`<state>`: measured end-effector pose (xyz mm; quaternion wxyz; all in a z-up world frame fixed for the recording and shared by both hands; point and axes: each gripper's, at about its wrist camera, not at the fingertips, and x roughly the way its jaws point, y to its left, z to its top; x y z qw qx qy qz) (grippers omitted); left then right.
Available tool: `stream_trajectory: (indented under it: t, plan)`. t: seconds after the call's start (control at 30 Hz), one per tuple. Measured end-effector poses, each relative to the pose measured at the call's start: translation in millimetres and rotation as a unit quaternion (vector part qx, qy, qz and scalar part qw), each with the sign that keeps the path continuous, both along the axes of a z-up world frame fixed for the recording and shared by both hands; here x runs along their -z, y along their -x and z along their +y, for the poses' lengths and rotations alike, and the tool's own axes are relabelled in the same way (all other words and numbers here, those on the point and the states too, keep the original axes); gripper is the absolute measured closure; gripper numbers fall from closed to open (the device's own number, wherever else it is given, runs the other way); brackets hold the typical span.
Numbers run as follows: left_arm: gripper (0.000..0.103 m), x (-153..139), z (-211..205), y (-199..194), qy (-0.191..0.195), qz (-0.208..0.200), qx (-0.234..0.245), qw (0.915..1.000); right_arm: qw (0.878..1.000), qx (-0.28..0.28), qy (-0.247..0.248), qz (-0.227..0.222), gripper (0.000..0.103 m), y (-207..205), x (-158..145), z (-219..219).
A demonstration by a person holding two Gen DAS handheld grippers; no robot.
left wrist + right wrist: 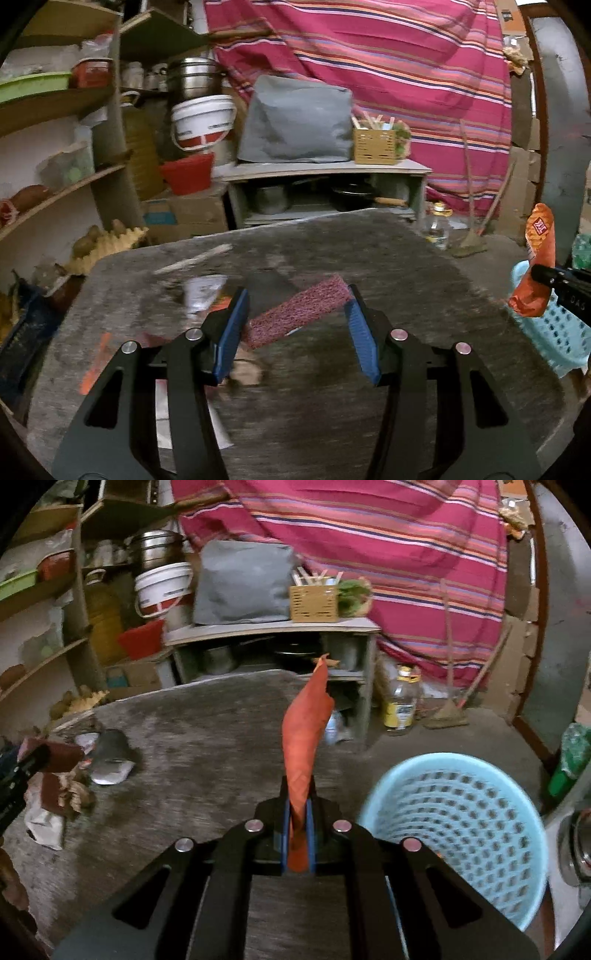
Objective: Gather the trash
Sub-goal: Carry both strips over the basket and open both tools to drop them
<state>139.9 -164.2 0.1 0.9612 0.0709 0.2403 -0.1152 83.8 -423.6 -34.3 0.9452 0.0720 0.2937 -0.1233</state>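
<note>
1. 2 grippers are working over a worn, grey, stained table [332, 424], standing in a cluttered room with a red striped cloth [388, 55] hanging behind it
2. Curved shelves [55, 107] at the left are carrying bowls and pots, and a low grey cabinet [325, 173] behind the table is bearing a grey covered box [295, 122] and a small slatted wooden box [373, 146]
3. A light blue perforated basket [461, 830] is sitting just beside the table's right edge; its visible inside is showing no trash
4. The left gripper [295, 328] is clamping a maroon scouring pad [299, 314] between its blue pads, the jaws standing about half spread; the pad's long axis is running across the gap, tilting up toward the right
5. The right gripper [298, 834] is pinching an orange snack wrapper [306, 738] with its jaws fully closed on it; the wrapper is standing upright, its long axis pointing up and away from the gripper, beside the basket rather than over it
6. More wrappers and scraps [62, 786] are lying together on the table's left side
</note>
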Motion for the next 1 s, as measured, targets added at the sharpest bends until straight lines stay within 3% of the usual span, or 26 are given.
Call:
stream_trajectory:
  t: [0.43, 1.0]
  plan:
    - [0.051, 1, -124, 23, 0.012, -0.002, 0.091, 0.9958, 0.998, 0.065, -0.012, 0.015, 0.096, 45, 12, -107]
    - [0.051, 21, -244, 54, -0.008, 0.014, 0.196, 0.9806, 0.993, 0.11, -0.036, 0.021, 0.096, 67, 32, -158]
